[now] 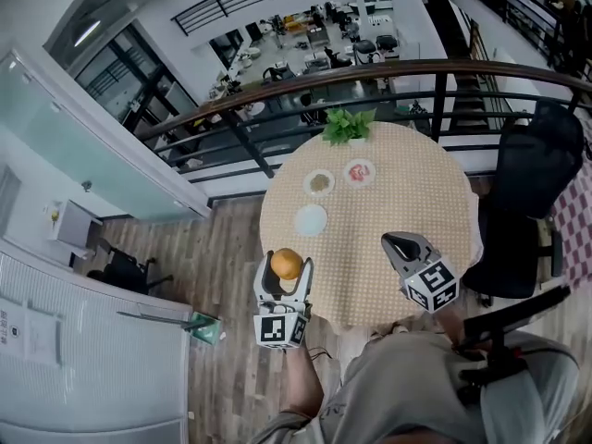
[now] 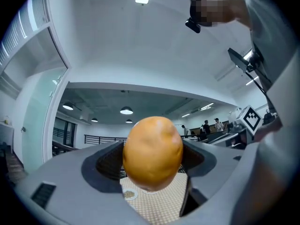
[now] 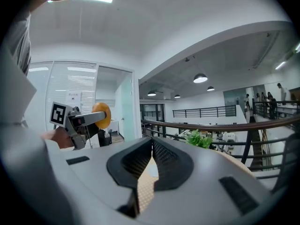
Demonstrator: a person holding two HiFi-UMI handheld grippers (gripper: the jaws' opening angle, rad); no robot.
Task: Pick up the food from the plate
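Note:
My left gripper (image 1: 287, 268) is shut on an orange round fruit (image 1: 287, 264) and holds it up above the table's near left edge. In the left gripper view the fruit (image 2: 153, 152) fills the gap between both jaws. The right gripper view shows that gripper (image 3: 101, 116) with the fruit (image 3: 102, 115) off to its left. My right gripper (image 1: 400, 244) hovers over the near right part of the round table (image 1: 416, 202), its jaws shut with nothing between them (image 3: 152, 159). An empty white plate (image 1: 311, 219) lies on the table ahead of the left gripper.
Two small dishes with food stand further back: a brownish one (image 1: 319, 183) and a red one (image 1: 359, 172). A green plant (image 1: 348, 125) sits at the far edge by the railing (image 1: 277, 95). A black chair (image 1: 523, 202) stands right of the table.

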